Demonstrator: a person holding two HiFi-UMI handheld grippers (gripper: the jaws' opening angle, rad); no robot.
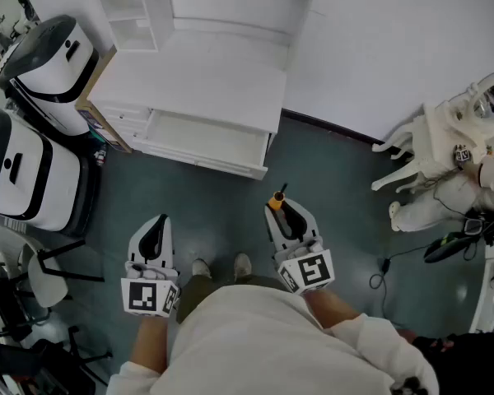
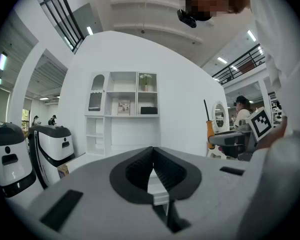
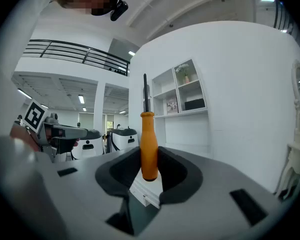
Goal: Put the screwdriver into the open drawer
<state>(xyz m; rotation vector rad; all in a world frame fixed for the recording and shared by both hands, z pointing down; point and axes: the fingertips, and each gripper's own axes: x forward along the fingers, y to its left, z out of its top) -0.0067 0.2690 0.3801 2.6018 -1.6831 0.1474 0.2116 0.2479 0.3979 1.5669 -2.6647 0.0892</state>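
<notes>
Screwdriver (image 3: pixel 149 144) is held in the right gripper (image 1: pixel 284 214). The jaws are closed on the lower part of the orange handle, and the tool is kept upright with the shaft pointing up. This hold is judged to keep the handle seated across the pads while it is carried, with the shaft clear of the body and legs. Left gripper (image 2: pixel 152 159) is seen with its jaws brought together and nothing between them. It is held about level at the person's side and is judged idle, since the drawer (image 1: pixel 206 141) is already pulled out and needs no second gripper. The drawer stands out from the low white cabinet (image 1: pixel 198 76), and its inside is bare as far as can be made out. It lies ahead of both grippers and well apart from them, with open floor (image 1: pixel 230 204) between. The task is judged to be at the carry stage: the tool is grasped but not yet brought over the drawer. The next move is expected to need a forward reach and a lowering, with the tool tipped flat before release. A roll of the round handle on release is noted as a risk, as is a catch of the shaft on the cabinet edge above the drawer.
</notes>
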